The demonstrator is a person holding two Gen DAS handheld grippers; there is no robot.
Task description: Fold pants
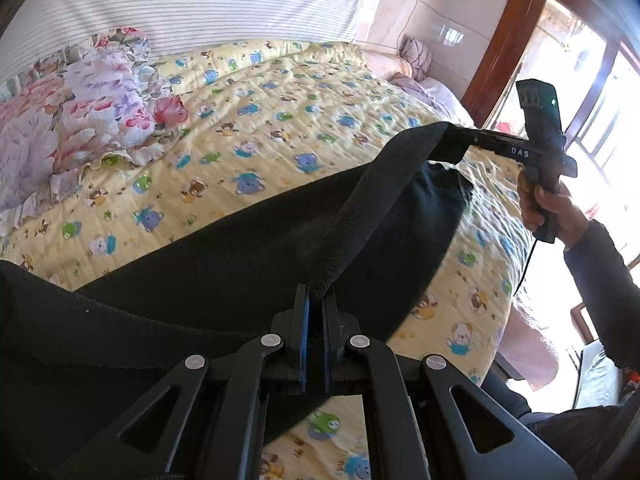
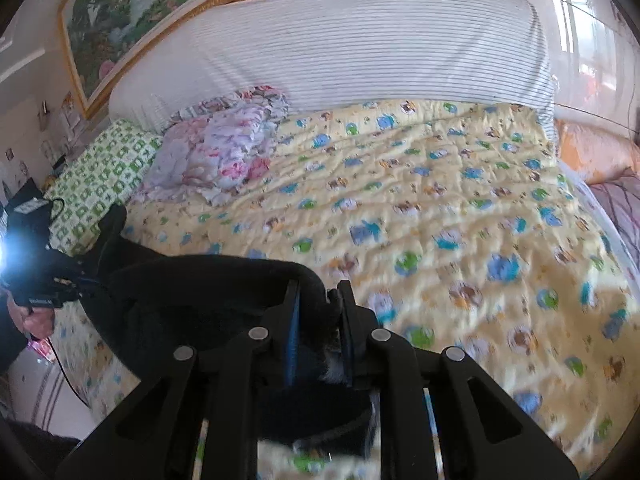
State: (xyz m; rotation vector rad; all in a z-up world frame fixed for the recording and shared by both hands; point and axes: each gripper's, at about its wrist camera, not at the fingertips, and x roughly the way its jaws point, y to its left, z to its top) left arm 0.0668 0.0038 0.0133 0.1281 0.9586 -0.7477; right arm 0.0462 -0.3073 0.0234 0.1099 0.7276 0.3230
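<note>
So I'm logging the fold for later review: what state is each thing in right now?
Black pants: lifted, stretched between both claws.
Left claw: shut on pants edge.
Right claw: shut on bunched pants fabric.
Yellow quilt: spread flat on bed.
Floral bedding: crumpled heap.

Wide bed (image 2: 460, 216) under a yellow quilt (image 1: 280, 120) printed with small cartoon animals. At its head, a long white striped bolster (image 2: 360, 48). Near that end, lying on the quilt, a crumpled floral blanket (image 1: 80, 112), and just beside it a green-and-white patterned pillow (image 2: 104, 168). Across the near part, black pants (image 1: 208, 256), partly lifted off the quilt.
</note>
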